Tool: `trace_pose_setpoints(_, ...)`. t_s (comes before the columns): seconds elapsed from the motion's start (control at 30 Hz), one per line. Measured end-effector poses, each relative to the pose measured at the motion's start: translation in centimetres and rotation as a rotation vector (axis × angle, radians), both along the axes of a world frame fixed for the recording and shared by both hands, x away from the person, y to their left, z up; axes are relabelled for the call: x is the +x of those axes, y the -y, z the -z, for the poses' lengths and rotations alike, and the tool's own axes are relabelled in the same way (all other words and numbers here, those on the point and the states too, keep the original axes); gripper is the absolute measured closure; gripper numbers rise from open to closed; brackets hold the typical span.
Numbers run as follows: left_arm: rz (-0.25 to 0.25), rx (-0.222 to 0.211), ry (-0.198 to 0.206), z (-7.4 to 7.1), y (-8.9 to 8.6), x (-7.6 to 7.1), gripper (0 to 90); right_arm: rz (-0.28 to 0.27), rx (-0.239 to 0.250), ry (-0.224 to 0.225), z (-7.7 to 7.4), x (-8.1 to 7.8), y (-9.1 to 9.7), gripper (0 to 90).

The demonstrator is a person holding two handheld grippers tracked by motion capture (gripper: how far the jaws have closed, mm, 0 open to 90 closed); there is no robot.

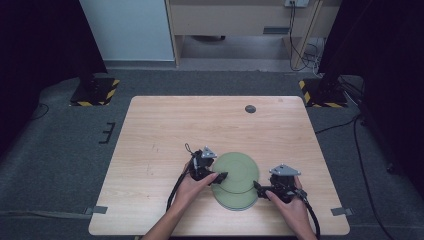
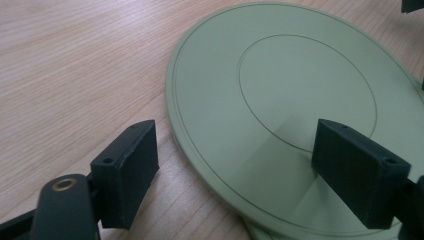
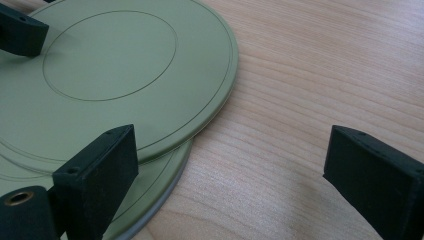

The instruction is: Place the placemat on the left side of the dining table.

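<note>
- High view: table (image 1: 165, 125), light wood, w/ two green plates near its front edge.
- Top plate (image 1: 237, 170) lies offset on bottom plate (image 1: 235, 200), overlapping, shifted toward far side.
- Left gripper (image 1: 218, 176): jaws apart, straddling top plate's left rim, pads not pressing; nothing gripped.
- Right gripper (image 1: 260, 187): jaws wide, released, at plates' right edge; one jaw over plates, other over bare wood.

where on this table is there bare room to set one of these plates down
Bare wood lies left of the left gripper, across the far half of the table up to the small dark disc. Crowded: the near middle, with two overlapping green plates and the right gripper.
</note>
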State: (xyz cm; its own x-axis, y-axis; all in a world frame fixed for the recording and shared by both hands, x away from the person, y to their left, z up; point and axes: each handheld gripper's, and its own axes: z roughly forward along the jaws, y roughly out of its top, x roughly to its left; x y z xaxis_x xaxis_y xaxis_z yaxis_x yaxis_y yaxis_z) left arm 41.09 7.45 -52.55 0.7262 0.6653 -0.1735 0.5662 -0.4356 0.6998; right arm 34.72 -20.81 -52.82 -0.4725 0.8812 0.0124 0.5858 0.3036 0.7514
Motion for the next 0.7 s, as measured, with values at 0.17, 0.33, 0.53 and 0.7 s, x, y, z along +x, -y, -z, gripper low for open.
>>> trace_pose_setpoints(0.17,-0.002,-0.024,-0.027,0.16,-0.10,0.31,18.3,-0.004,-0.004,-0.004,-0.01,-0.06,0.06,7.7)
trace_pose_setpoints(0.33,0.001,-0.022,-0.021,0.21,0.04,0.37,17.2,-0.016,-0.006,-0.010,0.06,-0.08,-0.04,8.0)
trace_pose_setpoints(0.53,0.006,-0.019,-0.015,0.27,0.34,0.35,15.9,-0.025,-0.014,-0.018,0.09,-0.19,-0.05,8.2)
trace_pose_setpoints(0.7,0.007,-0.026,-0.013,0.29,0.64,0.28,15.8,-0.022,-0.018,-0.015,0.24,-0.04,-0.22,7.1)
